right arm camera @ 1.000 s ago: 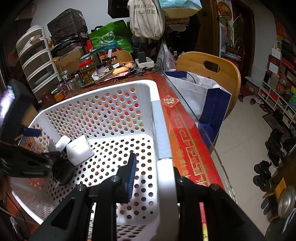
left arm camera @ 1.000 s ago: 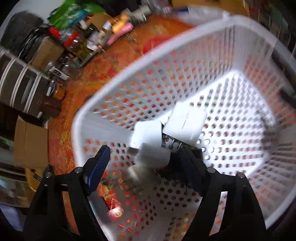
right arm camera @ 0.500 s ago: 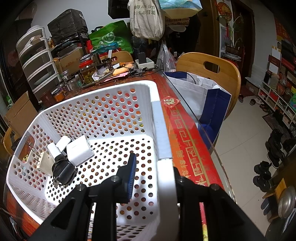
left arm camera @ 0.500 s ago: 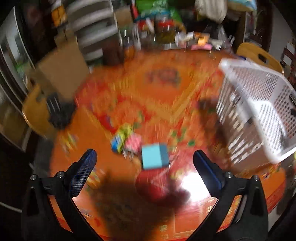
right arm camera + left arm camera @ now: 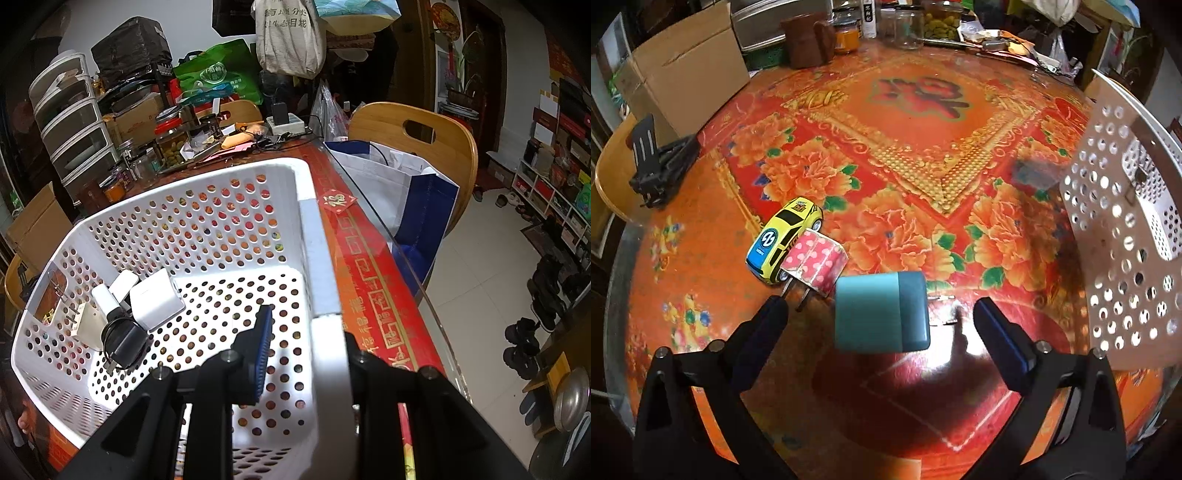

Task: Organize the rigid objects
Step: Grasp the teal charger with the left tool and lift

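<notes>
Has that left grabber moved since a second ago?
Yes. The left gripper was down inside the white basket over white chargers; now it is out, with the basket at its right, and hangs open over the teal charger on the table.

the right gripper (image 5: 299, 354) is clamped on the near right rim of the white basket (image 5: 207, 236). white chargers (image 5: 155, 299) and a black plug (image 5: 123, 341) are seen piled in its left corner. a chair (image 5: 413, 144) is seen beyond the table (image 5: 369, 280).

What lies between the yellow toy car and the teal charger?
The pink polka-dot plug, touching the yellow toy car and near the teal charger, in the left wrist view.
</notes>
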Tool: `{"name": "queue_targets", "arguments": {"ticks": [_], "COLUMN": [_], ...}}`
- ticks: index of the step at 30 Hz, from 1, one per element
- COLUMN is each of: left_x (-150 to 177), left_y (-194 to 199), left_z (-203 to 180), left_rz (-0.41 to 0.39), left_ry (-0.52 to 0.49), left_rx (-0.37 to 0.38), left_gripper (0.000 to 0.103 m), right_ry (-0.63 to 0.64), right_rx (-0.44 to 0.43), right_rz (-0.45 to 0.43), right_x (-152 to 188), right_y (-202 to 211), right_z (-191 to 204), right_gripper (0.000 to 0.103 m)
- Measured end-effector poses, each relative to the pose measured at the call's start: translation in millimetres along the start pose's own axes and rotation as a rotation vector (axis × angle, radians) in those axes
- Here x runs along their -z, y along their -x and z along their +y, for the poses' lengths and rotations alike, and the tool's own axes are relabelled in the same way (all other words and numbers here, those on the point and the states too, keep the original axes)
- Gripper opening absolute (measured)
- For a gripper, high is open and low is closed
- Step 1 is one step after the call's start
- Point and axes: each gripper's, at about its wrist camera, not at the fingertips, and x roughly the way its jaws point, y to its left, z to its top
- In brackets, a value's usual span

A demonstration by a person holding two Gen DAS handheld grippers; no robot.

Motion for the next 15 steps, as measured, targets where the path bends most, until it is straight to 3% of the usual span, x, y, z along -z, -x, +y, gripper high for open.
{"name": "queue_targets", "arguments": {"ticks": [5, 15], "left_x": [-2.7, -2.0], "left_y": [-12.3, -11.1], "left_z": [3.2, 3.2], "left_rz": [0.023, 0.004], "left_ry": [0.034, 0.048], "left_rx": [0.007, 0.033], "left_gripper": [0.080, 0.065], "right_ry": [-0.001, 0.002], "right_rx": [-0.001, -0.004], "right_rz": [-0.003, -0.003], "right_x": [-0.9, -1.5], "right_y": [0.2, 0.6], "right_z": [0.1, 0.4], "right_gripper": [0.024, 0.024]}}
